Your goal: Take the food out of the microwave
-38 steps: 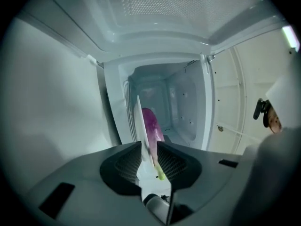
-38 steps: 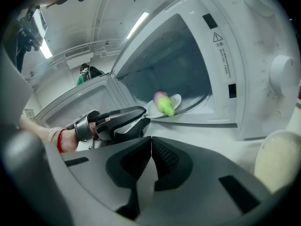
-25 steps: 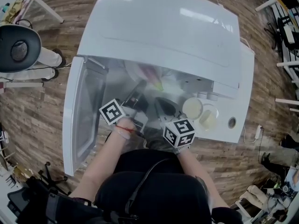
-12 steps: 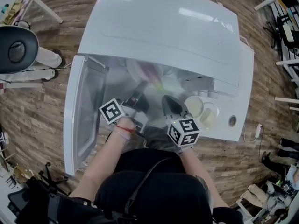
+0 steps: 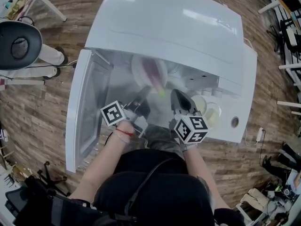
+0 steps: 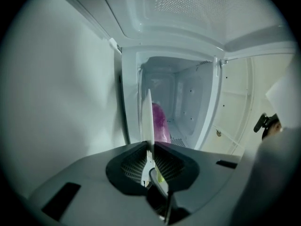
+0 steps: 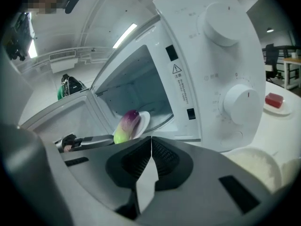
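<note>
A white microwave (image 5: 169, 27) stands with its door (image 5: 87, 112) swung open to the left. A white plate (image 5: 141, 67) tilted on edge carries a purple and green vegetable (image 5: 156, 79). My left gripper (image 5: 143, 92) reaches level into the opening. Its jaws are closing with the plate rim (image 6: 148, 121) between them, and the pads press on it. The vegetable (image 6: 160, 124) shows just behind the rim. My right gripper (image 5: 178, 98) hovers beside it at the opening, shut and empty. In the right gripper view the plate (image 7: 142, 121), the vegetable (image 7: 126, 126) and the left gripper (image 7: 89, 141) sit beyond my closed right gripper (image 7: 151, 142).
The control panel with two round knobs (image 7: 240, 102) is right of the opening. A white round dish (image 7: 254, 166) lies below the knobs. A small plate with a red block (image 7: 274, 100) sits far right. An office chair (image 5: 19, 44) stands on the wooden floor at left.
My right gripper has moved forward and a little up toward the microwave opening. The left gripper stays at the plate, which now shows more plainly at the opening.
</note>
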The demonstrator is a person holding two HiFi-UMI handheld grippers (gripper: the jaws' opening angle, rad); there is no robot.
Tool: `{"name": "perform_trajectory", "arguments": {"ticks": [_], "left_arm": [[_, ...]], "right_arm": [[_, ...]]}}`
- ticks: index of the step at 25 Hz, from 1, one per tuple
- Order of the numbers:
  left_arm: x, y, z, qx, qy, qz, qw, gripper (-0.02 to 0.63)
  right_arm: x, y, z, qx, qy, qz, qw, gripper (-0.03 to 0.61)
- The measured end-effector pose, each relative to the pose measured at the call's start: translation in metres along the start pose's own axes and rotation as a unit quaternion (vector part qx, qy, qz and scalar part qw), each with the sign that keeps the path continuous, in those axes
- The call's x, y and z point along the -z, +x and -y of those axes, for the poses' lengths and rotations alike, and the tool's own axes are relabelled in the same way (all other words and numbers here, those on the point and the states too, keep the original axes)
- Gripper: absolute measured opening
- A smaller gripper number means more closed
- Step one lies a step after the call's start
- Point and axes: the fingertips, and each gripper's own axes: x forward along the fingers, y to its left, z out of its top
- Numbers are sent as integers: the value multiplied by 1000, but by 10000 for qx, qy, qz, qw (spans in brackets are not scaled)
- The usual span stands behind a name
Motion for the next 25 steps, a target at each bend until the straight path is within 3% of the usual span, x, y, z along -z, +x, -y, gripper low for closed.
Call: {"name": "perform_trajectory", "arguments": {"ticks": [14,16,18,25], "left_arm": [[5,-14,1,10,-33,-194,9998,54],[5,-16,1,6,-36,-221,9997,52],[4,-17,1,10,-44,-246,9997,52],[6,-20,1,3,-43,-340,9994,52]], "right_arm": [[-14,20,-13,-763,1266,140,9889,21],[-15,23,-13,-830,1523,137,9847,32],[-15,25,-15,-953,1806,136,9788,90],[-8,32,-18,-1143,2410,-13,9638,91]]}}
